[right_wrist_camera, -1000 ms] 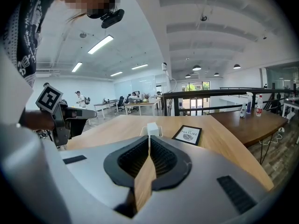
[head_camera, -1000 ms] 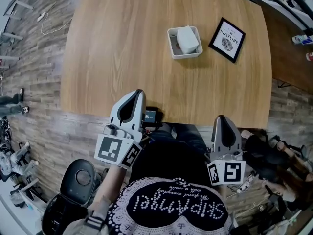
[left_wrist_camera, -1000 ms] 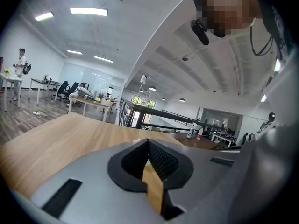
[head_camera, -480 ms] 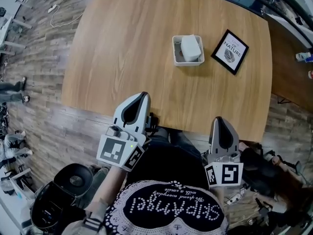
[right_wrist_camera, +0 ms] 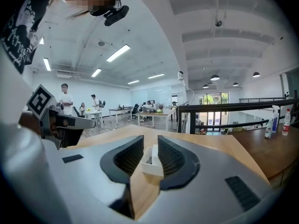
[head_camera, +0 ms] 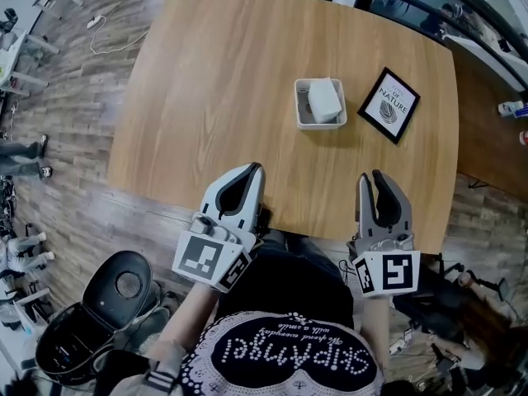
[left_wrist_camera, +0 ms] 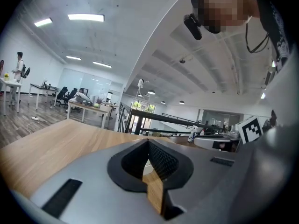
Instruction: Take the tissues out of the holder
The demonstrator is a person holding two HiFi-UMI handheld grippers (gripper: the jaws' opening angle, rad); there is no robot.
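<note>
A white tissue holder [head_camera: 302, 114] stands on the far right part of the wooden table [head_camera: 206, 81], with a white pack of tissues [head_camera: 324, 100] in it. Both grippers hover at the table's near edge, well short of the holder. My left gripper [head_camera: 254, 168] is shut and empty, its tips meeting in the left gripper view [left_wrist_camera: 148, 143]. My right gripper [head_camera: 371, 174] has just been opening: its jaws stand slightly apart with nothing between them. Through that gap in the right gripper view [right_wrist_camera: 150, 139] I see the holder [right_wrist_camera: 152, 169] and tissues [right_wrist_camera: 155, 153] straight ahead.
A black-framed print [head_camera: 388, 105] lies just right of the holder. A second brown desk with bottles [head_camera: 511, 110] is at the far right. A black round case [head_camera: 124, 287] sits on the floor at lower left. People stand far off [right_wrist_camera: 65, 94].
The right gripper has come forward from below the table's near edge to over it, and its jaws have parted a little. The left gripper has barely shifted.
</note>
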